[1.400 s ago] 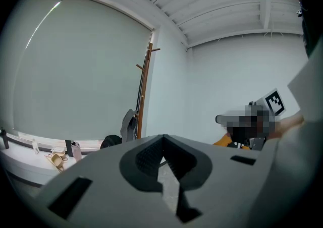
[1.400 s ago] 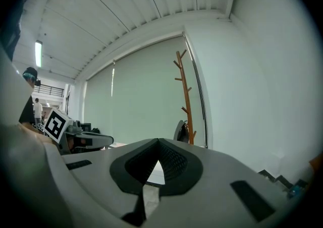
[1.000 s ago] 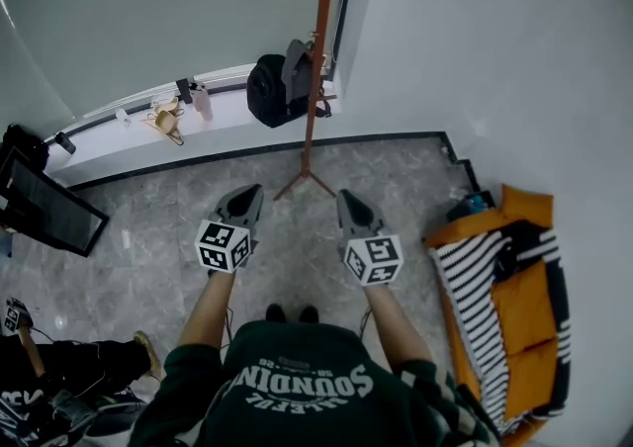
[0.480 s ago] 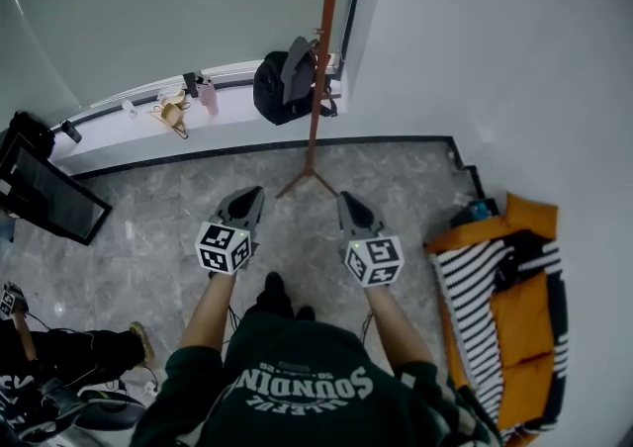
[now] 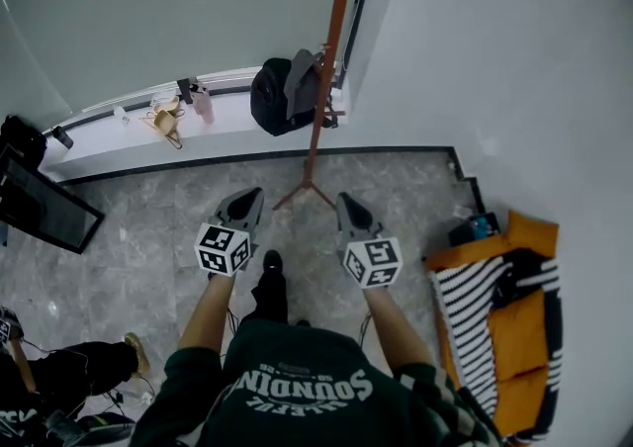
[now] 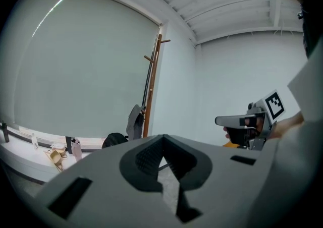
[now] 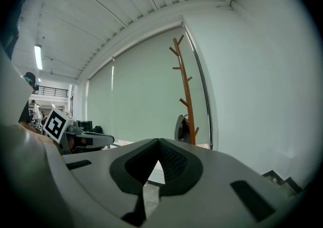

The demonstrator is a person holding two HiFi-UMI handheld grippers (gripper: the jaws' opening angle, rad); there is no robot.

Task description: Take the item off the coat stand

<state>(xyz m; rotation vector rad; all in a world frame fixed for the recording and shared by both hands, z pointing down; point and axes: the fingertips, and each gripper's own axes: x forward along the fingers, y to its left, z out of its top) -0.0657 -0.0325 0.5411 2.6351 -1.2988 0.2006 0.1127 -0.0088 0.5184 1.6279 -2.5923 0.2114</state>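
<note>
In the head view the task has hardly begun. The coat stand [image 5: 322, 89] rises in the corner of the room, and the dark backpack [image 5: 282, 95] hangs on its left side, about halfway up the pole, above the window ledge [image 5: 119, 143] that runs off to the stand's left. The left tongs [image 5: 249, 194] and the right tongs [image 5: 345, 200] are held out over the grey floor [image 5: 148, 227], one on each side of the stand's splayed feet and well apart from the backpack. One shoe is set forward between them, so I judge the person to be walking up to the stand. In the left gripper view the tongs are pressed together with nothing between them. Past their tips the stand's pole shows with the backpack against it, and the other tongs show off to the stand's right. The right gripper view shows the same: those tongs are pressed together and empty, with the stand upright ahead and the backpack low on its left side, near the pole. So nothing is done yet. What is left, as I read it, is to close the distance to the stand, spread one pair of tongs, take the backpack by a strap or its top loop, and lift it clear of its peg.
</note>
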